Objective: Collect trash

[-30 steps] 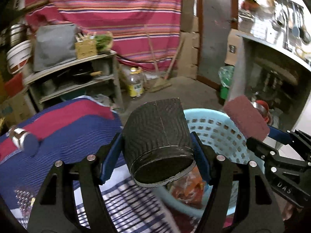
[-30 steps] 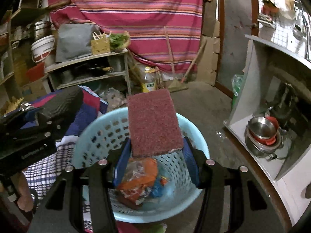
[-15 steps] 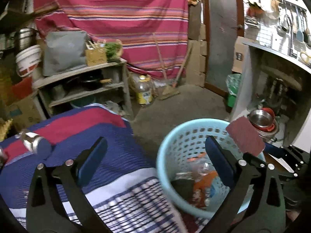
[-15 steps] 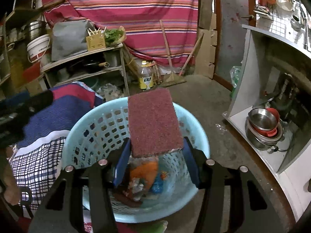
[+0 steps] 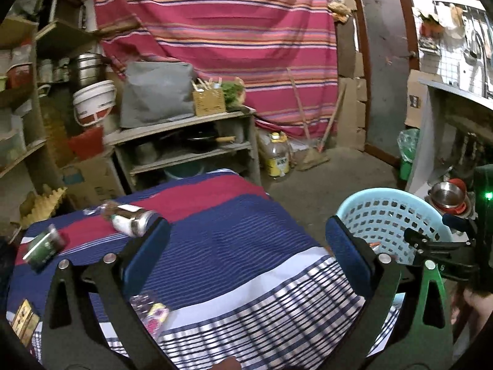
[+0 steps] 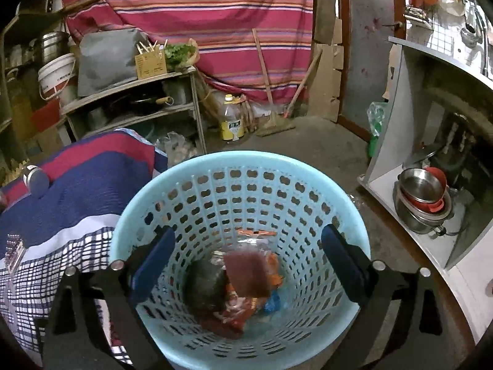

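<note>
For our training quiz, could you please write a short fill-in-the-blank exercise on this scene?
1. The right gripper hangs open above the light blue ____.
2. The maroon scouring pad lies ____ the basket.
3. The left gripper is open over the ____ cloth.

Missing words: basket; inside; striped
</note>
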`<move>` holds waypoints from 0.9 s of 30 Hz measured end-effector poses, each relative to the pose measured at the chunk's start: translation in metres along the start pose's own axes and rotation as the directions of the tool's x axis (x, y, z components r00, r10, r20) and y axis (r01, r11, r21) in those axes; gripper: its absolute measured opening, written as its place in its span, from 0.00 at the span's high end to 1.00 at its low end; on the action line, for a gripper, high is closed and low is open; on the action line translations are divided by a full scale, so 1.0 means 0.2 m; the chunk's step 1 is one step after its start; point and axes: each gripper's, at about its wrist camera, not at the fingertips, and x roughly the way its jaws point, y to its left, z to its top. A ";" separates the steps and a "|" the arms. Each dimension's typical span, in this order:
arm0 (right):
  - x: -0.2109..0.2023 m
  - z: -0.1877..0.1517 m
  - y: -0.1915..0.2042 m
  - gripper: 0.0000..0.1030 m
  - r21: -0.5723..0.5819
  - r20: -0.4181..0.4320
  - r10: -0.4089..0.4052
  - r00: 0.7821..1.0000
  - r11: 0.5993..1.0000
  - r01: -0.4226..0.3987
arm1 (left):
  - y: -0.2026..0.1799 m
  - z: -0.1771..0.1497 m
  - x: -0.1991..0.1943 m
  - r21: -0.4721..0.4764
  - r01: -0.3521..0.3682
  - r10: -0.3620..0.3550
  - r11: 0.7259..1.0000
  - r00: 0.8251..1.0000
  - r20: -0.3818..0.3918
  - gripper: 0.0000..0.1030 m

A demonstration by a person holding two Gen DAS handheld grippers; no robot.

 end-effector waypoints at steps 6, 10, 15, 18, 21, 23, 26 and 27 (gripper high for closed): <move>-0.15 0.01 0.12 0.05 -0.029 0.032 0.005 0.999 1.000 -0.004 | 0.16 -0.07 -0.16 -0.013 -0.057 0.057 0.998 0.998 0.007 0.05; -0.31 -0.02 0.26 0.05 -0.048 0.068 0.051 0.996 0.998 -0.048 | 0.29 -0.15 -0.30 -0.050 -0.086 0.087 0.995 0.996 0.003 0.05; -0.48 -0.09 0.47 0.05 -0.081 0.085 0.131 0.988 0.989 -0.124 | 0.48 -0.27 -0.48 -0.095 -0.150 0.151 0.984 0.989 0.004 0.05; -0.58 -0.16 0.61 0.05 -0.111 0.087 0.181 0.980 0.979 -0.171 | 0.58 -0.34 -0.56 -0.124 -0.176 0.176 0.977 0.984 -0.007 0.05; -0.66 -0.23 0.74 0.05 -0.139 0.083 0.230 0.970 0.966 -0.217 | 0.67 -0.42 -0.65 -0.140 -0.229 0.230 0.963 0.973 -0.010 0.05; -0.71 -0.29 0.83 0.05 -0.168 0.087 0.253 0.964 0.957 -0.236 | 0.74 -0.47 -0.69 -0.163 -0.255 0.255 0.953 0.967 -0.022 0.05; -0.78 -0.38 0.93 0.05 -0.197 0.108 0.279 0.954 0.947 -0.254 | 0.82 -0.54 -0.73 -0.189 -0.279 0.277 0.941 0.960 -0.039 0.05; -0.79 -0.41 0.96 0.05 -0.207 0.112 0.289 0.951 0.943 -0.262 | 0.83 -0.56 -0.75 -0.186 -0.289 0.287 0.939 0.957 -0.040 0.05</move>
